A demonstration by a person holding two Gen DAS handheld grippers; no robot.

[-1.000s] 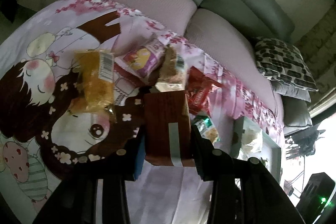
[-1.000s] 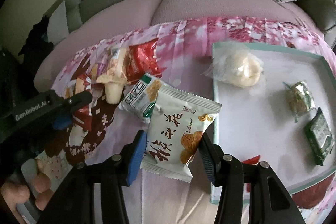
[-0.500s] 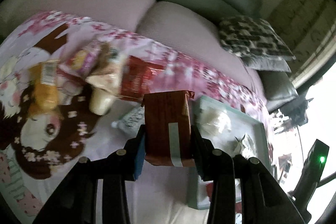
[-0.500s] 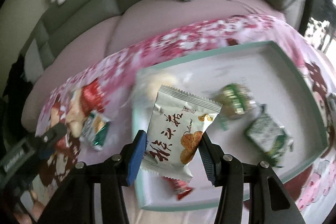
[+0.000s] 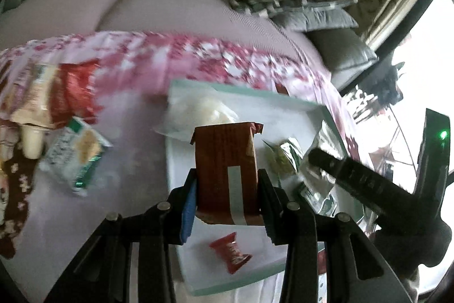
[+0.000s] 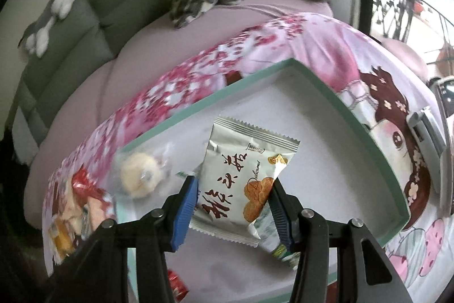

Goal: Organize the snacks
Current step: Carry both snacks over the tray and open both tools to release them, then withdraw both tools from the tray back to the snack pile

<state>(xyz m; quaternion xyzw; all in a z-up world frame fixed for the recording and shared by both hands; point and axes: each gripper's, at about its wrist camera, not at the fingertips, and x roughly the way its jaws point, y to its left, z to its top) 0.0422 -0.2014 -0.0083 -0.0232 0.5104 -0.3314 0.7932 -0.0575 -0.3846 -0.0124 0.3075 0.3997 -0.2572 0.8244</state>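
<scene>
In the left wrist view the left gripper (image 5: 227, 189) sits at lower centre, its two fingers clamped on the sides of a brown packet (image 5: 225, 169) with a pale strip down its face; the packet stands upright between the blue pads, held above the near part of a shallow tray (image 5: 255, 97) with a green rim. Inside the tray, a clear bag with a pale bun (image 5: 198, 111) lies at the upper left corner, a small red sweet (image 5: 231, 252) lies near the lower edge under the gripper, and a small greenish packet (image 5: 281, 158) lies right of centre; all are blurred. At the right of the frame the other gripper's dark finger reaches over the tray. Left of the tray, on a pink flowered cloth (image 5: 198, 56), lie a green and white packet (image 5: 76, 155) and, at the far left, a red packet (image 5: 73, 93) among others.

In the right wrist view the right gripper (image 6: 232, 203) at lower centre is closed on a white packet (image 6: 241, 178) printed with red characters and round biscuits; the packet is held over the middle of the same tray (image 6: 198, 107), tilted slightly to the right; a grey sofa (image 6: 85, 13) fills the upper frame.
</scene>
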